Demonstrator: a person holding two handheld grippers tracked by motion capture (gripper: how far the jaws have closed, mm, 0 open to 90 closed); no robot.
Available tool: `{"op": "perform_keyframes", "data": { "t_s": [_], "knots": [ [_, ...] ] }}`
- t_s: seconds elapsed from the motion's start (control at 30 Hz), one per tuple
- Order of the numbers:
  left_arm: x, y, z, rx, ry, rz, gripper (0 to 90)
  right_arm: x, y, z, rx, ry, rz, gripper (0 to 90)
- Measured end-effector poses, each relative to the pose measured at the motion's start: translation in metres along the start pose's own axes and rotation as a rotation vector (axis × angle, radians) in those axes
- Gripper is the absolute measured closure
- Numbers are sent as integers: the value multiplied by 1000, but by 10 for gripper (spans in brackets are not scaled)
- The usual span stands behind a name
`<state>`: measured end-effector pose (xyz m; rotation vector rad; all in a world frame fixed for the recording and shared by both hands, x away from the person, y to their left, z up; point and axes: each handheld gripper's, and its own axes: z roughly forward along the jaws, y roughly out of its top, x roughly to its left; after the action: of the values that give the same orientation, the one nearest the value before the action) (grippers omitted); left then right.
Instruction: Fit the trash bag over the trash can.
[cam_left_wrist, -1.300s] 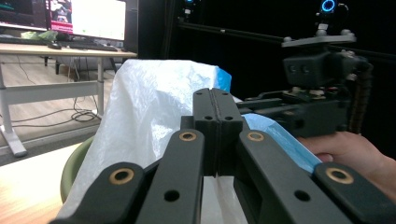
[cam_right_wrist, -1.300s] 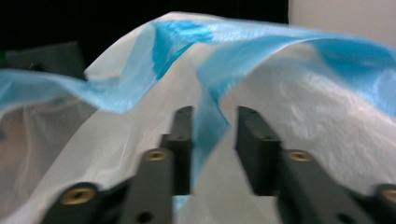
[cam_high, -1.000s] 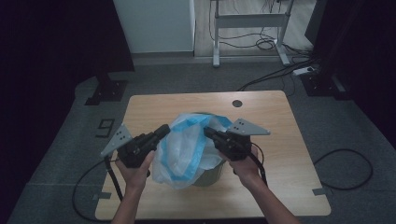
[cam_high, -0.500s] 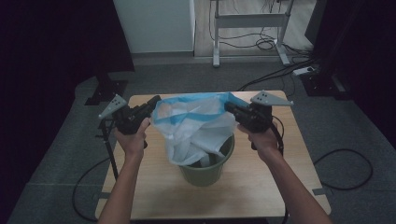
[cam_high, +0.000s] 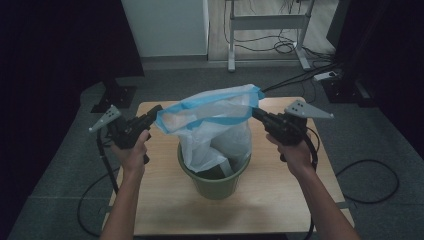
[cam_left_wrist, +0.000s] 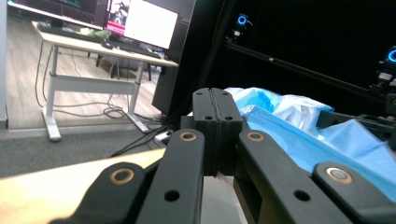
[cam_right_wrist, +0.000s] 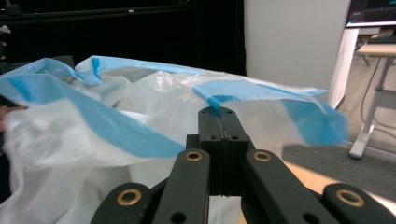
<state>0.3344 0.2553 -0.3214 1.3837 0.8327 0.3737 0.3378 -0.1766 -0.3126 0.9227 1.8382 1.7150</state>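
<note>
I have the wooden table (cam_high: 280, 200) under me, square-on, with a grey carpeted floor (cam_high: 210, 80) around it and a white-legged desk (cam_high: 265, 22) beyond. Cables (cam_high: 370, 175) trail over the carpet to the right.

On the table stands a green bin (cam_high: 215, 182), a little nearer my side than the middle. A white plastic bin liner with a blue rim band (cam_high: 215, 125) hangs above it — its lower part drops down inside the bin, its mouth is stretched wide between my two grippers and held well above the bin's rim. The blue band runs slanted, higher at the right end than the left.

My left gripper (cam_high: 156, 113) is at the left end of the bag's mouth, with my left hand (cam_high: 131, 149) behind it. In the left gripper view its jaws stand pressed together, and the blue band (cam_left_wrist: 299, 140) runs off to the right just beside them; from above, the tips are clamped on the band's left corner.

My right gripper (cam_high: 257, 115) is at the right end, my right hand (cam_high: 295, 150) behind it. In the right gripper view the jaws are closed flat on one another — the blue band (cam_right_wrist: 243, 91) meets them right at the tips, pinched there.
</note>
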Motion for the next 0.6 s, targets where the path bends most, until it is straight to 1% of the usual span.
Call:
{"op": "perform_keyframes", "data": {
  "t_s": [0.03,0.1,0.17,0.2,0.3,0.37,0.4,0.5,0.57,0.6],
  "knots": [
    [0,-5,-7,4,0,-1,897,0,-5,-6,4,5,5,890],
    [-1,-12,-16,8,-6,-15,897,-1,-15,-17,-2,10,14,890],
    [-2,-21,-25,15,-21,-36,897,-1,-26,-28,0,32,44,890],
    [-3,-25,-29,23,-29,-38,897,-1,-30,-31,0,40,47,890],
    [-9,-39,-40,45,-58,-41,897,5,-42,-45,-3,74,47,890],
    [-12,-45,-45,55,-66,-44,896,8,-46,-50,-2,84,44,890],
    [-13,-50,-48,58,-79,-53,896,10,-48,-52,-2,91,43,890],
    [-16,-62,-57,59,-93,-60,896,18,-58,-63,0,116,32,890],
    [-19,-72,-61,71,-87,-49,896,22,-66,-69,1,122,26,890],
    [-20,-76,-62,73,-85,-45,896,22,-70,-70,2,126,31,890]
  ]
}}
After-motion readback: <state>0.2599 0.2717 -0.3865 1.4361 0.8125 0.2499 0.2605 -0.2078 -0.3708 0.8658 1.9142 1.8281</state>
